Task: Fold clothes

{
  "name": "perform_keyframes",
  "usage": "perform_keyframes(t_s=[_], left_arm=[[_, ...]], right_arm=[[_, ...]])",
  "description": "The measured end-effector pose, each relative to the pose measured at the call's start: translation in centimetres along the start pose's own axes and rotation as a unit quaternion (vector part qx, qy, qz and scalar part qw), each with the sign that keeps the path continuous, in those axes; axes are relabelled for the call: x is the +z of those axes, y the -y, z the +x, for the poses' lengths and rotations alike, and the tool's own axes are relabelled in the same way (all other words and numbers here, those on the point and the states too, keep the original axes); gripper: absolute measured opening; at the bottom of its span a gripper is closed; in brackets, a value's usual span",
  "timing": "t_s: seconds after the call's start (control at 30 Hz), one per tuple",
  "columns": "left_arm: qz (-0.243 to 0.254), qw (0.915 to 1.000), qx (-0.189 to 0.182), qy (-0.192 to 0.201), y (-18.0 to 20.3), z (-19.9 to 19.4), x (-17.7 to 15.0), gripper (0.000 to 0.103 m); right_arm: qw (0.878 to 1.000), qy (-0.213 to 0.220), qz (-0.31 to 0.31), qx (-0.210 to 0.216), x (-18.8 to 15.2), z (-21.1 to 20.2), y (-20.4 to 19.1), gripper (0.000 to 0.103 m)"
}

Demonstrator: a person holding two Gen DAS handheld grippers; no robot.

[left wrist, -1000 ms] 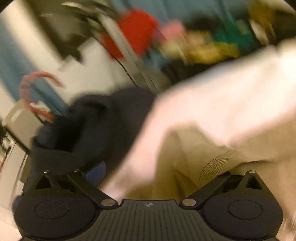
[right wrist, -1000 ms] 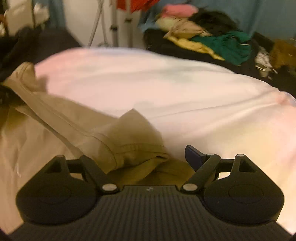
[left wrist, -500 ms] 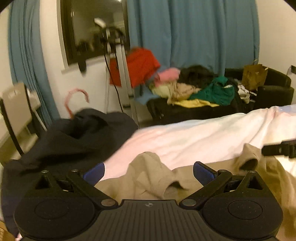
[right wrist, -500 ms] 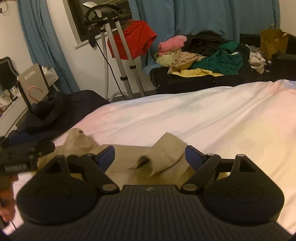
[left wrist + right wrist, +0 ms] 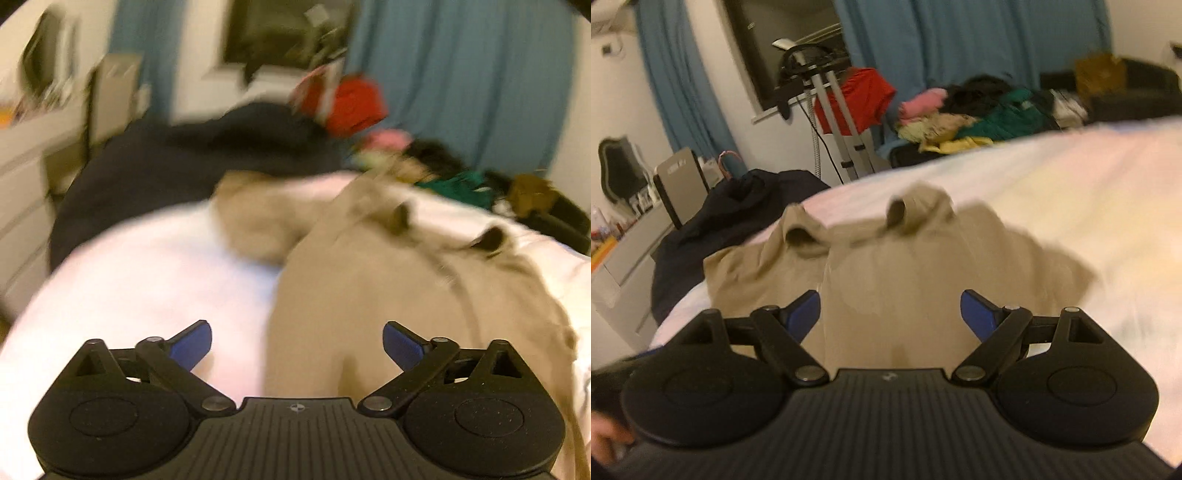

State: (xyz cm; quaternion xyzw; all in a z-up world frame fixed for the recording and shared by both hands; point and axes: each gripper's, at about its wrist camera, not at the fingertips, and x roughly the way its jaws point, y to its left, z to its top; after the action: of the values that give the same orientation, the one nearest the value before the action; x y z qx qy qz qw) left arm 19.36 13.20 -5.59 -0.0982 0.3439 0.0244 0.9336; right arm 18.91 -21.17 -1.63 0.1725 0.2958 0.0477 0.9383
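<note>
A tan garment (image 5: 388, 280) lies spread on the pale bedsheet (image 5: 147, 280), with two raised puckers along its far edge. It also shows in the right wrist view (image 5: 905, 266). My left gripper (image 5: 297, 345) is open and empty, over the garment's near left edge. My right gripper (image 5: 890, 314) is open and empty, above the garment's near part. Both views are motion-blurred.
A dark garment (image 5: 738, 210) lies at the bed's far left corner. A heap of mixed clothes (image 5: 979, 110) sits on a dark bench beyond the bed. A red shirt (image 5: 864, 99) hangs by a metal stand (image 5: 834, 110). A white dresser (image 5: 624, 254) stands left.
Both grippers have let go of the tan garment and pulled back toward me. The garment now lies spread on the bed, with puckers where it was held.
</note>
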Motion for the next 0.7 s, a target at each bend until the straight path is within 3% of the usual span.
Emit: perform_keyframes(t_s=[0.07,0.13,0.27,0.5,0.7], left_arm=[[-0.061,0.9974,-0.005,-0.037,-1.9,0.6,0.5,0.097],[-0.129,0.9897,-0.008,-0.063,-3.5,1.1,1.1,0.093],[-0.233,0.9702,-0.029,-0.06,-6.4,2.5,2.3,0.09],[-0.329,0.9436,-0.034,-0.015,-8.6,8.4,3.1,0.066],[-0.364,0.9291,-0.059,0.02,-8.6,12.2,5.0,0.065]], right_arm=[[1.0,0.003,0.028,0.001,-2.4,-1.4,1.1,0.084],[0.999,0.002,0.049,-0.001,-3.7,-1.7,1.8,0.084],[0.999,0.014,0.051,0.005,-3.8,-0.9,2.0,0.084],[0.998,0.028,0.059,0.016,-4.0,0.6,2.8,0.084],[0.991,0.0,0.126,0.038,-4.1,3.4,5.6,0.084]])
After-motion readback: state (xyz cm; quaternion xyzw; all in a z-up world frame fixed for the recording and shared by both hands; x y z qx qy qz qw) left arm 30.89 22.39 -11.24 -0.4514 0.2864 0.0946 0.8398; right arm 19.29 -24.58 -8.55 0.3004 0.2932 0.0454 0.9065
